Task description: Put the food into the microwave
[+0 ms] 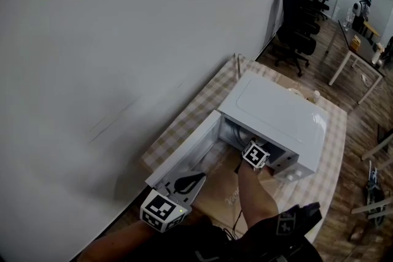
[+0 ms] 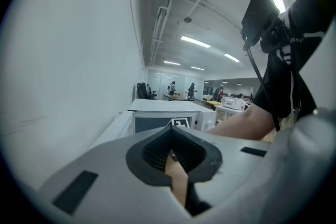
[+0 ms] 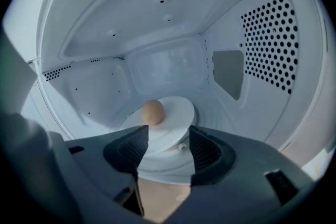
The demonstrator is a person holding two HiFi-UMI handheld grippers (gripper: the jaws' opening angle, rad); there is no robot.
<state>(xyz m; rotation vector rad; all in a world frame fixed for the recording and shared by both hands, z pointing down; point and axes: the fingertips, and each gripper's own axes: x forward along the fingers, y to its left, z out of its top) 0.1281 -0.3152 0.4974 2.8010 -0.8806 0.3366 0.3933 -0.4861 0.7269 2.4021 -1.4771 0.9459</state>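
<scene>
A white microwave stands on the table with its door swung open to the left. In the right gripper view a brown, egg-shaped food lies on a white plate inside the cavity. My right gripper is open at the cavity's mouth. The plate's near edge shows between its pads, which do not press on it. In the head view only the right gripper's marker cube shows at the opening. My left gripper is shut and empty beside the open door, pointing at the microwave.
The table has a checked cloth and stands against a plain wall on the left. A brown sheet lies in front of the microwave. A small pale object sits behind it. Office chairs and a desk stand far right.
</scene>
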